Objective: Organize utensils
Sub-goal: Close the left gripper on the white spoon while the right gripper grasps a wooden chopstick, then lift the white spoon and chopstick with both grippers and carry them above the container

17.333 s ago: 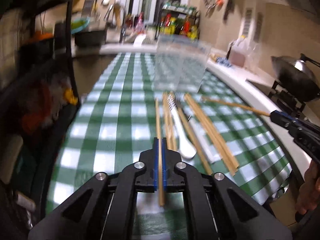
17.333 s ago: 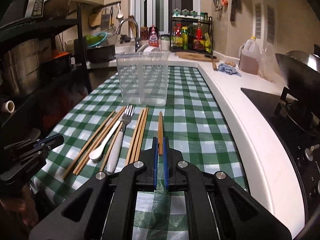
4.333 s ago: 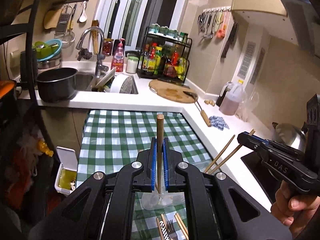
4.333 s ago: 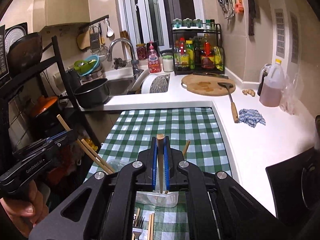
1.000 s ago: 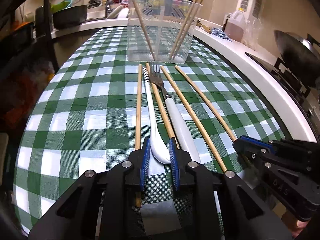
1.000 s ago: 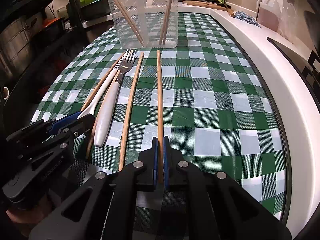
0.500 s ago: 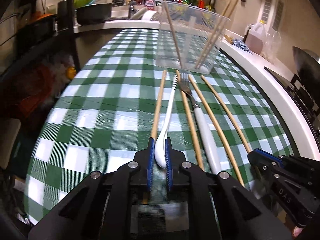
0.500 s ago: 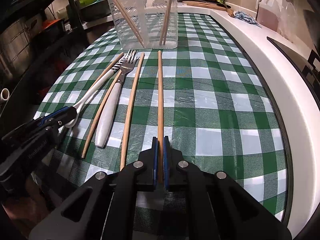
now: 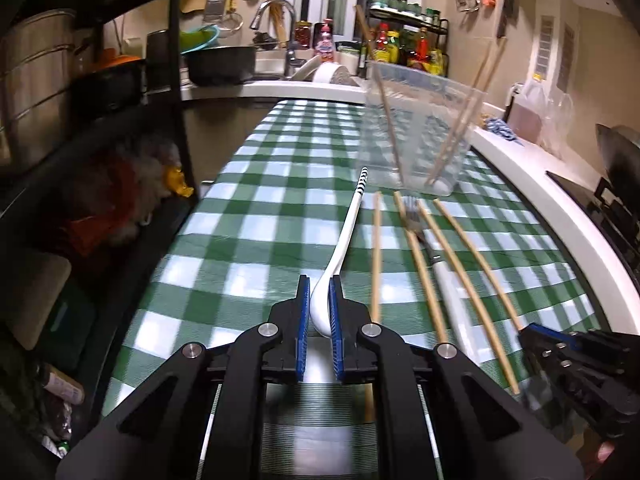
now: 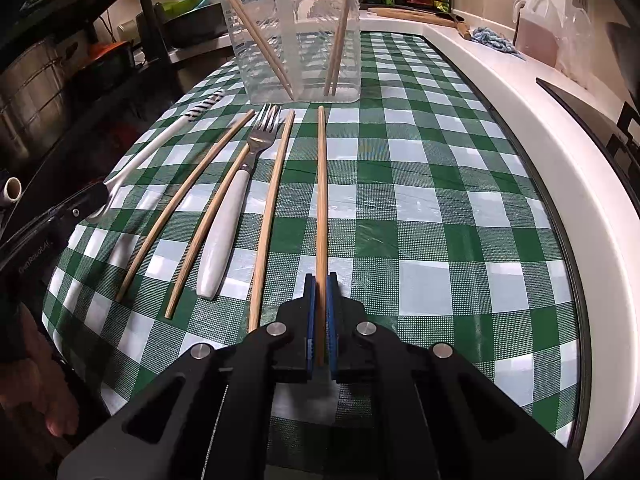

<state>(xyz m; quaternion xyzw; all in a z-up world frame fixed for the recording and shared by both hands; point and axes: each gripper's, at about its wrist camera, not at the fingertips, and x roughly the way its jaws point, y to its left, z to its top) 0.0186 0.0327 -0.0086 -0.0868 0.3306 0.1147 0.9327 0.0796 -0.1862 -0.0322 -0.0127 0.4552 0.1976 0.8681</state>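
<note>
My left gripper is shut on the bowl of a white spoon whose striped handle end tilts up off the green checked cloth. My right gripper is shut on the near end of a wooden chopstick that lies flat, pointing at the clear plastic holder. Several chopsticks lean inside the holder. On the cloth between the grippers lie a white-handled fork and three more chopsticks. In the right wrist view the left gripper shows at the left edge with the spoon.
A dark shelf rack with pots stands left of the table. A white counter borders the cloth on the right, with a stove and wok beyond. Sink, pot and bottle rack are at the back.
The left gripper has closed on the spoon's bowl and swung it left and upward, away from the fork and chopsticks. The right gripper has stayed still on its chopstick.
</note>
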